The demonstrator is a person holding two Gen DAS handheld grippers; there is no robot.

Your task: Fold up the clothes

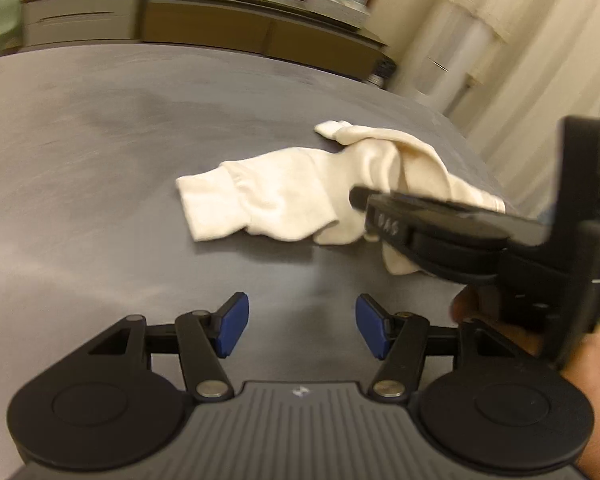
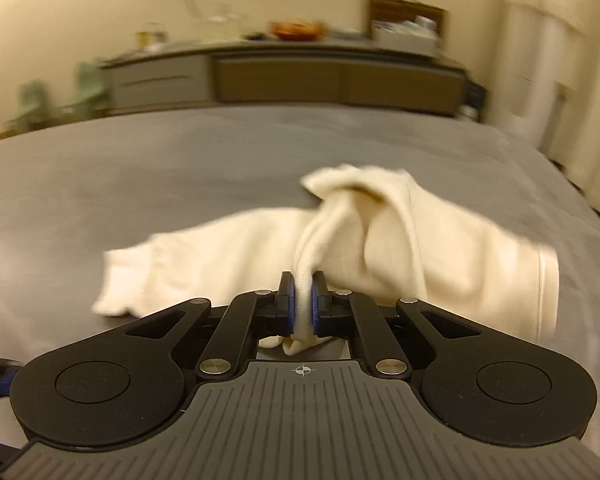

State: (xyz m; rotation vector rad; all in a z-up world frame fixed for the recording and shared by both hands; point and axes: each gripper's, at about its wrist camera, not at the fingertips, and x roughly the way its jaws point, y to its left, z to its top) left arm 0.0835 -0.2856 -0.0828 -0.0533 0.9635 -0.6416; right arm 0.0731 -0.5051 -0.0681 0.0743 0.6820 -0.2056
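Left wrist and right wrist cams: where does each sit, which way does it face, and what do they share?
Left wrist view: sits on the left gripper, facing forward over the grey bed; its jaws are open and empty, and the right gripper and a hand show at right.
Right wrist view: sits on the right gripper, jaws shut on the cream garment.
Shared: the garment, the bed and the sideboard behind.
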